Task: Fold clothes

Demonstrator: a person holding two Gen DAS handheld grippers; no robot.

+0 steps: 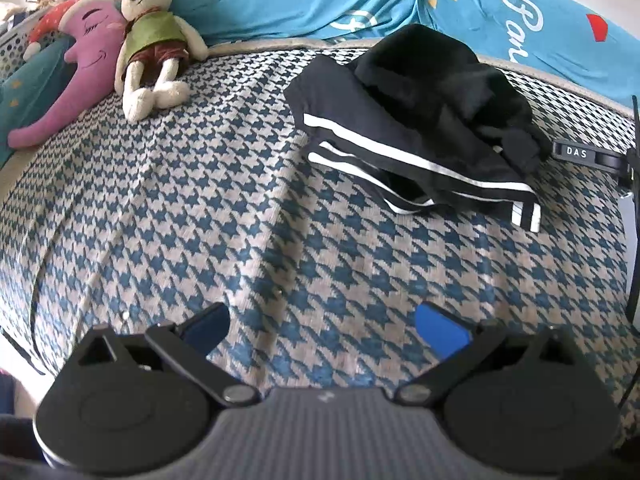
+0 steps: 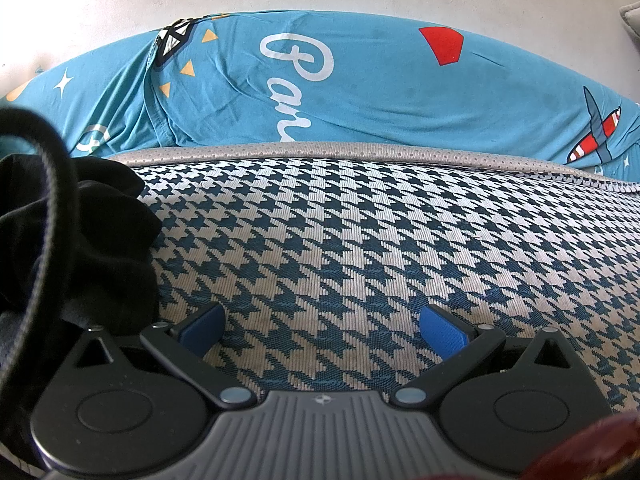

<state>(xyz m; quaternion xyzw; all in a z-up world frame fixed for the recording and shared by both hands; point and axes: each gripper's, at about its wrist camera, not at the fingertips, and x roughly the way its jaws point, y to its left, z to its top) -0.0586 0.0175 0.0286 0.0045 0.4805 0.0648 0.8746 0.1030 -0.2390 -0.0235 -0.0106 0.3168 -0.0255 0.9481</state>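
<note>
Both claws, left claw (image 1: 323, 330) and right claw (image 2: 323, 330), spread apart over the bed (image 1: 200, 208); black clothes (image 1: 420, 120) look roughly folded, I think.

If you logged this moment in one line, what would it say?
task: fold clothes | left gripper: open, empty, above bedspread | right gripper: open, empty | black striped garment: folded pile, untouched

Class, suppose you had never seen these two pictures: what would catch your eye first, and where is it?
Black clothes with white stripes lie heaped on the houndstooth bed, right of centre. A plush rabbit and a purple toy rest at far left, a blue sheet behind. Both grippers, left and right, are open, empty.
</note>
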